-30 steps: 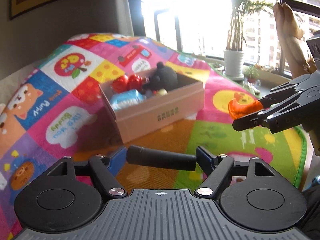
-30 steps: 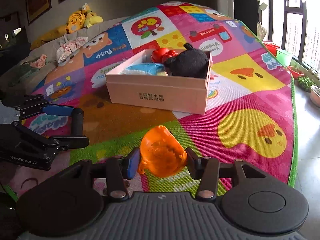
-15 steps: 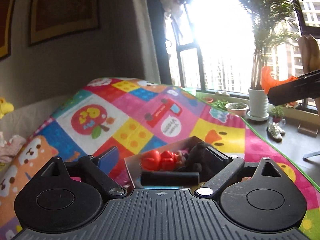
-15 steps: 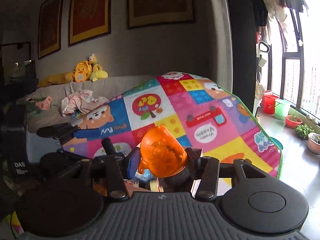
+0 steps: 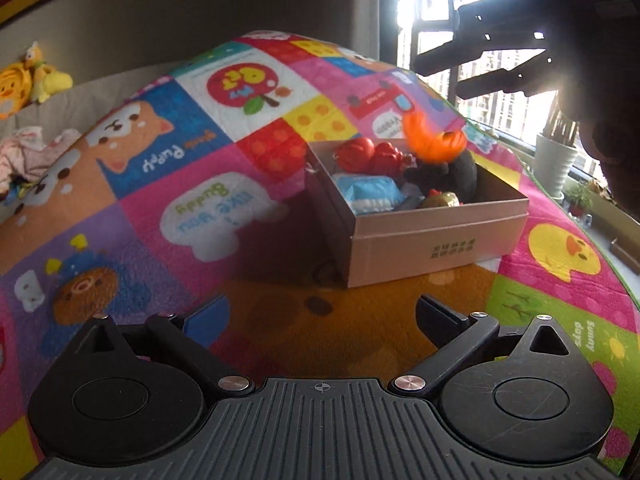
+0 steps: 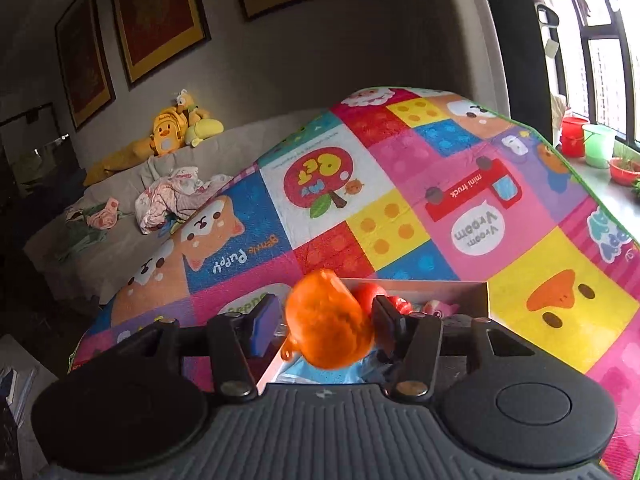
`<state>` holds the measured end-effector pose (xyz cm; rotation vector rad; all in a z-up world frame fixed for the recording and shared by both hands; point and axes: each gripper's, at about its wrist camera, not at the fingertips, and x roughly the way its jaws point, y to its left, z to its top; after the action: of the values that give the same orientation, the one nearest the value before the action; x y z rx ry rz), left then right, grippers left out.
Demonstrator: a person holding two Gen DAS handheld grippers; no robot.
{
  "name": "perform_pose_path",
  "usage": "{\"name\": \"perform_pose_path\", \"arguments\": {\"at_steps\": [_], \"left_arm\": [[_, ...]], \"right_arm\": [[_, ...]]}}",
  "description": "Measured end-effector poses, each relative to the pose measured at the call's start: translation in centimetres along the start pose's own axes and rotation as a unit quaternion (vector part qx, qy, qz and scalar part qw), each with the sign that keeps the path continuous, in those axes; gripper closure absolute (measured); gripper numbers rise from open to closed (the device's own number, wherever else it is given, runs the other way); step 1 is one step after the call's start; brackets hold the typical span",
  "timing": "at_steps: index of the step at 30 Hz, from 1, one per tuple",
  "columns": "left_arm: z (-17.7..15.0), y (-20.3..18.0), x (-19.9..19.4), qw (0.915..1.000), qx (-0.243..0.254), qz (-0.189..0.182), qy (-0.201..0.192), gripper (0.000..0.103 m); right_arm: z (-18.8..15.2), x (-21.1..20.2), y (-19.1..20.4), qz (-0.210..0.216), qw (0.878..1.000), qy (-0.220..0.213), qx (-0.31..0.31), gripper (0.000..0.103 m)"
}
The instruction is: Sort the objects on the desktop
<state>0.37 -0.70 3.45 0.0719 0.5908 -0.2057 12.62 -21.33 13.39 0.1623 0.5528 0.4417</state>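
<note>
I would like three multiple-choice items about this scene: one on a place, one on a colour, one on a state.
1. Where is the orange toy?
A. in the air above the cardboard box
B. on the sofa
C. on the windowsill

2. What colour is the plush toy in the box?
A. white
B. black
C. green

3. How are the left tongs?
A. shut on a black cylinder
B. shut on the orange toy
C. open, nothing between them

Key: 1 A, the left wrist view shows it blurred over the box, below the right tongs, whose jaws are opening. 2 B, it is dark against the red toys. 3 C, the jaws are opening, only play mat between them.
</note>
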Motion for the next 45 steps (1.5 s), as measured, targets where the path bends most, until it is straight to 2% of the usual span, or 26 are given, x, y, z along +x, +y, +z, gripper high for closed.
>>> {"name": "perform_pose_path", "arguments": {"at_steps": [3, 11, 15, 20, 22, 25, 30, 34, 38, 40, 43, 45], "left_arm": [[-0.9, 0.1, -0.6, 1.0000, 0.005, 0.007, 0.000, 0.000], [-2.1, 0.6, -1.1, 0.9998, -0.014, -0.006, 0.008, 0.000], [-2.6, 0.4, -1.5, 0.9999, -0.016, -0.001, 0.003, 0.000], [-3.4, -0.7, -1.4, 1.0000, -0.005, 0.003, 0.001, 0.000], [-3.6, -1.2, -0.7, 1.0000, -0.001, 0.000, 0.008, 0.000], [-3.5, -1.8, 0.3, 0.9997, -0.006, 0.021, 0.013, 0.000], [-2.5, -1.8, 2.5, 0.9966, -0.017, 0.079, 0.018, 0.000], [-2.2, -1.0, 4.1, 0.9957, -0.032, 0.071, 0.051, 0.000], [-2.3, -0.5, 4.3, 0.9958, -0.046, 0.060, 0.053, 0.000], [-2.3, -0.6, 4.3, 0.9957, -0.045, 0.061, 0.053, 0.000], [-2.3, -0.8, 4.3, 0.9957, -0.043, 0.063, 0.053, 0.000], [-2.3, -0.8, 4.3, 0.9957, -0.043, 0.063, 0.053, 0.000]], "right_arm": [[-0.7, -0.4, 0.1, 0.005, 1.000, -0.002, 0.007, 0.032], [-3.4, -5.0, -0.6, -0.030, 0.999, -0.024, -0.009, 0.016], [-6.2, -7.6, -0.9, -0.059, 0.998, -0.033, -0.009, 0.000], [-11.9, -8.3, 0.2, -0.092, 0.995, 0.001, -0.044, 0.000], [-14.0, -7.3, 0.8, -0.106, 0.992, 0.025, -0.061, 0.000], [-15.9, -5.1, 1.5, -0.142, 0.985, 0.058, -0.080, 0.000], [-16.2, -1.6, 0.7, -0.151, 0.983, 0.089, -0.057, 0.000], [-16.1, -0.1, 0.2, -0.166, 0.981, 0.092, -0.042, 0.000], [-15.7, 1.4, 0.7, -0.200, 0.972, 0.095, -0.075, 0.000], [-15.9, 1.3, 0.6, -0.200, 0.974, 0.086, -0.070, 0.000], [-16.3, 0.6, -0.7, -0.185, 0.980, 0.077, -0.015, 0.000], [-16.7, 0.3, -0.7, -0.179, 0.981, 0.070, -0.027, 0.000]]}}
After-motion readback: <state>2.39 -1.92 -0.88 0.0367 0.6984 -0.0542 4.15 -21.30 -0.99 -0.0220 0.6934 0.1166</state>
